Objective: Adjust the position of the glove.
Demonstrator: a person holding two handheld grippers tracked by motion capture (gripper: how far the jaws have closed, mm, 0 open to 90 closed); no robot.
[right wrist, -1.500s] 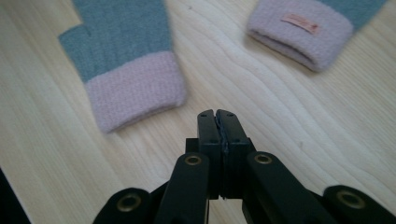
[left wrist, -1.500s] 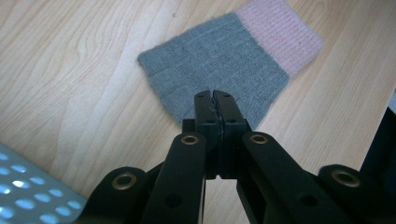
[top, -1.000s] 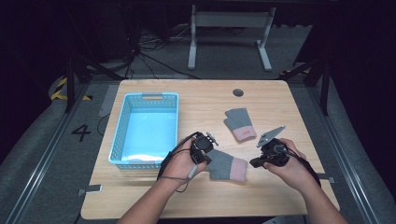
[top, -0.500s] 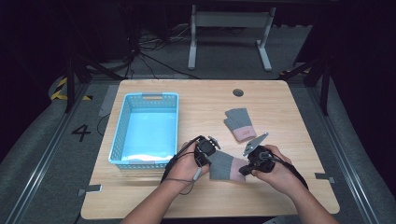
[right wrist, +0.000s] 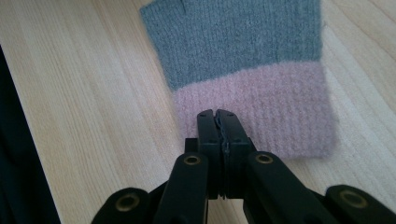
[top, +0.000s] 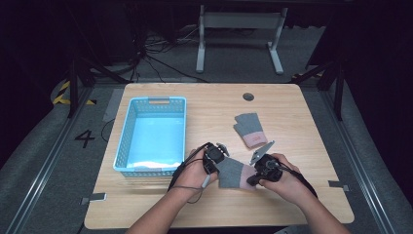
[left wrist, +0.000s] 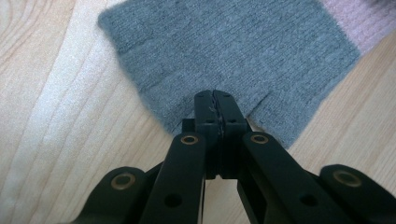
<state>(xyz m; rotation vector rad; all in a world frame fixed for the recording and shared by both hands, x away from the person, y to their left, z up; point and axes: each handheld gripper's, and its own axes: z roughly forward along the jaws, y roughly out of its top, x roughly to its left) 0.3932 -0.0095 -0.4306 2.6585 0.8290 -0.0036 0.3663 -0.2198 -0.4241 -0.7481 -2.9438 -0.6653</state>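
Glove (top: 235, 172) betw. left gripper (top: 217, 155), right gripper (top: 257, 171), both closed

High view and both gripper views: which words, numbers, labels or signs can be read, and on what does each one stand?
"4": a dark number on the grey floor mat, left of the light wooden table.
Yellow and black hazard stripes are on the floor further back; a sign, no words.
No text on the light blue plastic basket, nor on the two grey knitted gloves with pink cuffs.
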